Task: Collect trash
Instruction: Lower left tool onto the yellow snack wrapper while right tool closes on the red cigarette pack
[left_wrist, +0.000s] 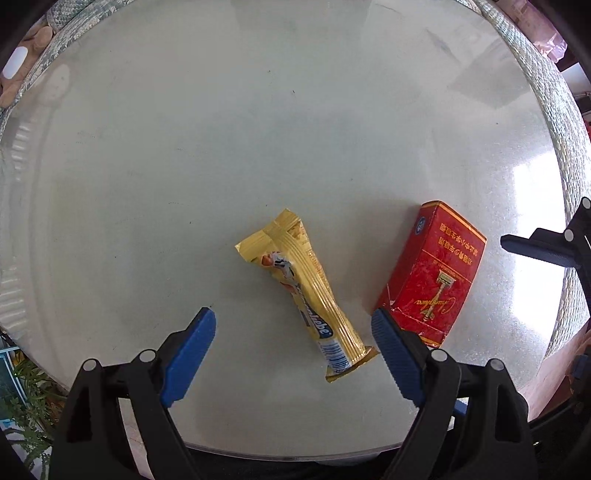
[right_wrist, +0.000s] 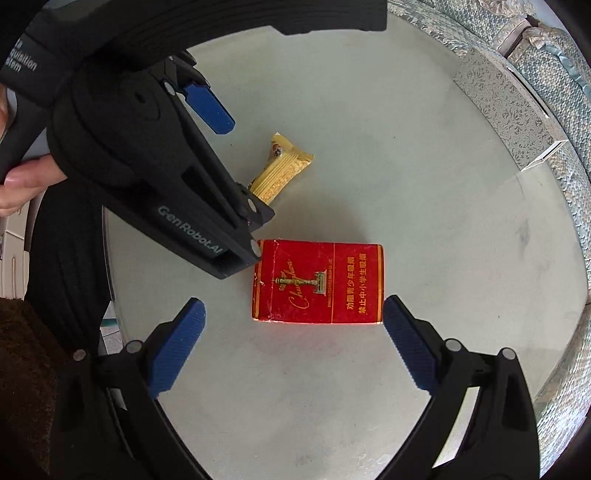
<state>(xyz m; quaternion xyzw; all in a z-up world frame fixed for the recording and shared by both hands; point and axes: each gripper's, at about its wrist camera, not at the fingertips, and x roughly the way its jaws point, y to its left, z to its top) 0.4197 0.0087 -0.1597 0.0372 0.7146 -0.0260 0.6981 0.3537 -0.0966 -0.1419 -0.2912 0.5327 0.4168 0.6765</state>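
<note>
A yellow snack wrapper (left_wrist: 308, 291) lies flat on the round glass table (left_wrist: 258, 147). My left gripper (left_wrist: 293, 317) hangs over it, pointing straight down and open, and the wrapper's lower half lies between the blue pads without touching them. A worn red cigarette box (right_wrist: 317, 282) lies just right of the wrapper (right_wrist: 280, 171). My right gripper (right_wrist: 293, 306) is open above the box, whose near edge sits between the fingertips, untouched. In the right wrist view the left gripper's black body covers part of the wrapper, and one of its blue pads (right_wrist: 210, 107) shows.
A silver patterned tissue box (right_wrist: 506, 110) stands at the table's far right edge. Pale blue patterned upholstery (right_wrist: 554, 66) curves around the far side. A hand (right_wrist: 22, 184) grips the left tool. Green plant leaves (left_wrist: 29, 387) show below the table's near left rim.
</note>
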